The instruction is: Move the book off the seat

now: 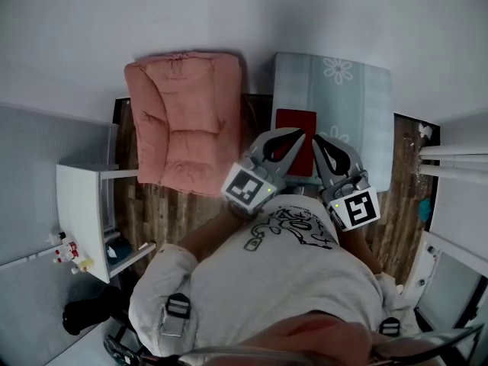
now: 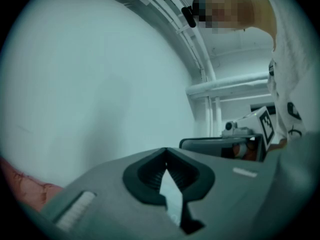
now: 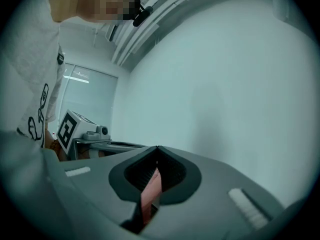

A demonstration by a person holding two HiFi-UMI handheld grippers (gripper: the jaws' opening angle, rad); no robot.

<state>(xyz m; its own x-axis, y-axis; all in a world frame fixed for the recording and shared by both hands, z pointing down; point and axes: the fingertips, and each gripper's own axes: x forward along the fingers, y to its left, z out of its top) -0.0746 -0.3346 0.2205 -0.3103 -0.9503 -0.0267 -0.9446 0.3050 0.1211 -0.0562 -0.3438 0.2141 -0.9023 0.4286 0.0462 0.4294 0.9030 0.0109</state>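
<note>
Jaws clenched tight on nothing, our left gripper [image 1: 301, 133] and right gripper [image 1: 316, 139] hang over the flat, red, rectangular book [image 1: 294, 120], which lies on the soft, pale-blue, flower-printed seat cushion [image 1: 358, 113].

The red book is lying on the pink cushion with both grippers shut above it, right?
No. The red book lies on the light blue flowered seat, beside the pink cushion, as the head view shows. The left gripper and right gripper are shut above it.
</note>
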